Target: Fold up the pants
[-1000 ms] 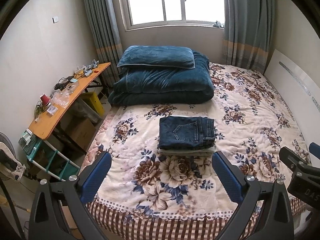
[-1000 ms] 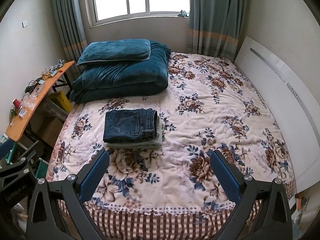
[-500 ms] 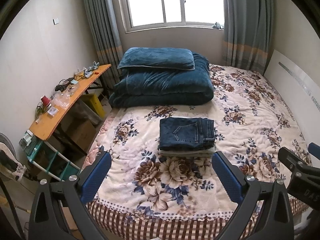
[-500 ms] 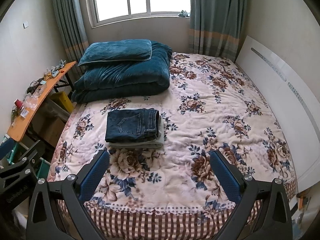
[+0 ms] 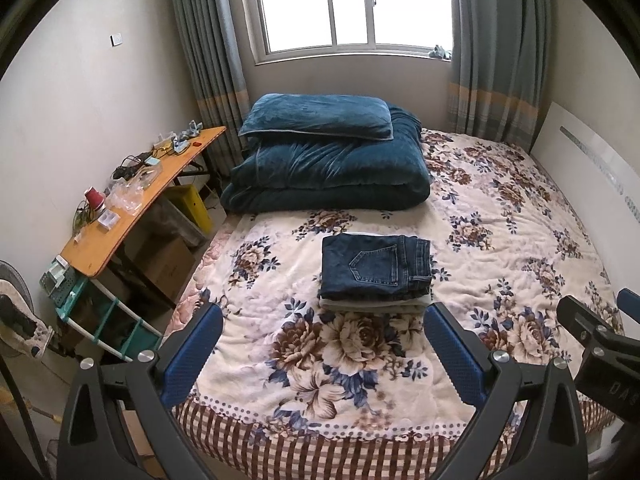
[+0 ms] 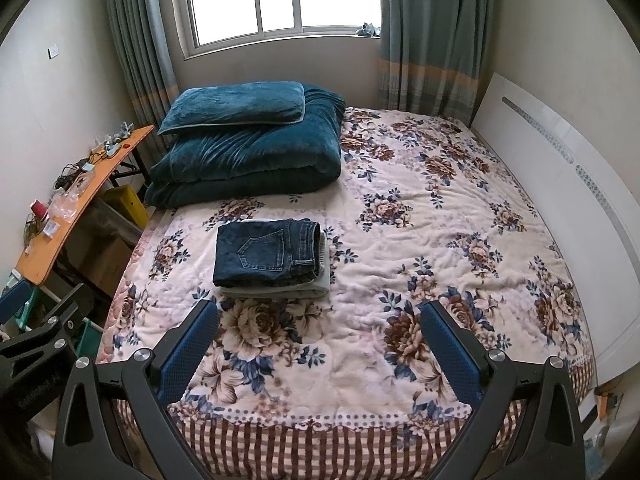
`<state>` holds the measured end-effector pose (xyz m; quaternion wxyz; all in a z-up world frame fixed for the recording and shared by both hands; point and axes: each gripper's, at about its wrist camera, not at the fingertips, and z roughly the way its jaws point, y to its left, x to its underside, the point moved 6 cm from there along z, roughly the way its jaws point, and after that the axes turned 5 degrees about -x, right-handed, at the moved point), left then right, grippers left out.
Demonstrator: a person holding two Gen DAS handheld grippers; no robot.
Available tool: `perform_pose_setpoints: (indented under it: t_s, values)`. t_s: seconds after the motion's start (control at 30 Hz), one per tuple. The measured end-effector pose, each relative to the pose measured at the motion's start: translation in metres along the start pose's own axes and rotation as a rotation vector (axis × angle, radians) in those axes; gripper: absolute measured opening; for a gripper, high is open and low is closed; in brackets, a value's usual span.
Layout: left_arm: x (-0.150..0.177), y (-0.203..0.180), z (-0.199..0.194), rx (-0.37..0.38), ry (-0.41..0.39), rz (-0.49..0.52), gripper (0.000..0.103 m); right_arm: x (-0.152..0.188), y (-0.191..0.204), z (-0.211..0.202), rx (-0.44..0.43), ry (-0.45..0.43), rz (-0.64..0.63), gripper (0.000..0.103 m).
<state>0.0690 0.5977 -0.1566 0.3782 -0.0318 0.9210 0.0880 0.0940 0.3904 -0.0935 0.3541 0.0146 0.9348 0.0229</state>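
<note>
- Both cameras have eased back a touch since a second ago, the bed sitting slightly lower in each view while the stack on it has not shifted at all.
- Left gripper (image 5: 322,316) hangs above the near edge of the bed, fingers spread wide, nothing between the blue pads (image 5: 192,354).
- Right gripper (image 6: 320,314) is the same story: jaws apart, empty, hovering over the foot of the floral bedspread (image 6: 420,248).
- And there are the folded jeans (image 5: 376,266), a neat dark denim rectangle, back pocket facing up, lying on top of a pale folded garment (image 5: 374,305) whose edge peeks out below.
- That stack sits toward the left-middle of the bed, well apart from both grippers.
- Behind it, a teal pillow (image 5: 320,118) rests on a folded teal quilt (image 5: 328,172) at the far left of the mattress, under the window (image 5: 352,2).
- Off the left side stands an orange table (image 5: 132,208) cluttered with small items, a red cup (image 5: 95,199) among them.
- Along the right edge of the bed runs a white headboard (image 6: 560,168).
- In the left view, part of the right gripper's black frame pokes in at the right edge.
</note>
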Motion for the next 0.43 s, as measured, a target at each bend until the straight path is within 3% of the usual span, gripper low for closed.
perform_pose_setpoints:
  t_s: [0.43]
  values:
    - [-0.0004, -0.0029, -0.0076, -0.016, -0.024, 0.002, 0.103, -0.0005, 0.0011, -0.0023, 0.003, 0.001, 0.001, 0.103]
